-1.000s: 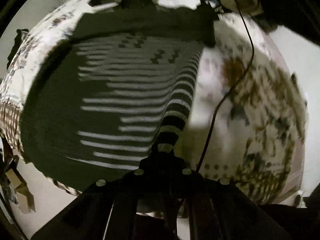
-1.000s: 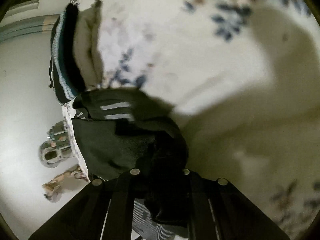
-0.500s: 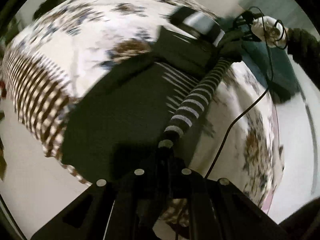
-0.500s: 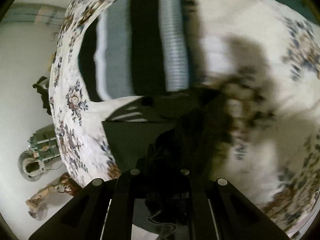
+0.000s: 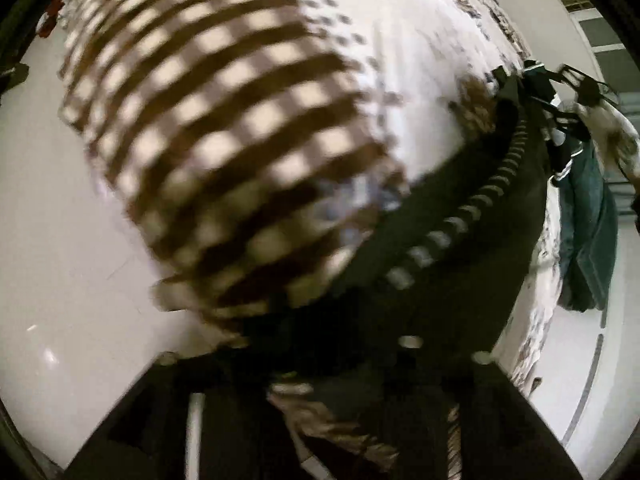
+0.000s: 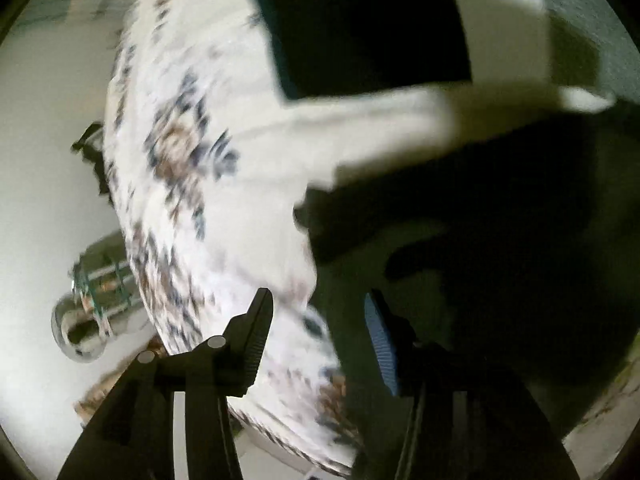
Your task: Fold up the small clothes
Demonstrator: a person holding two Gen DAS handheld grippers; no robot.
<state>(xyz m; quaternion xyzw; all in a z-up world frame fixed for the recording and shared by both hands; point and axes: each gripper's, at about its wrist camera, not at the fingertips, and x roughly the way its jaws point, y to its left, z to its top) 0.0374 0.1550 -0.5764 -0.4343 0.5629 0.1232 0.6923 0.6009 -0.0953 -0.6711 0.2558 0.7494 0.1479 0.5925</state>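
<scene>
A dark knit garment (image 5: pixel 460 280) with a black-and-white striped sleeve (image 5: pixel 452 224) lies on the bed and runs from bottom centre to upper right in the left wrist view. My left gripper (image 5: pixel 324 364) is at its near end, its jaws opening; dark cloth still drapes over and between the blurred fingers. In the right wrist view my right gripper (image 6: pixel 320 328) has its jaws opening too, with only the floral bedspread (image 6: pixel 180 160) showing between the fingers (image 6: pixel 258 328). A dark folded cloth (image 6: pixel 360 20) lies farther up, and deep shadow fills the right side.
The bedspread has a brown-and-cream checked part (image 5: pixel 220 140) near the edge, with pale floor (image 5: pixel 60 240) beyond. A teal cloth (image 5: pixel 588 240) hangs off the far side. A metal object (image 6: pixel 88 320) stands on the floor beside the bed.
Both grippers swung fast across the bed. The right one, shut on dark cloth earlier, now stands open and empty. The left gripper's jaws have spread apart and it has rolled.
</scene>
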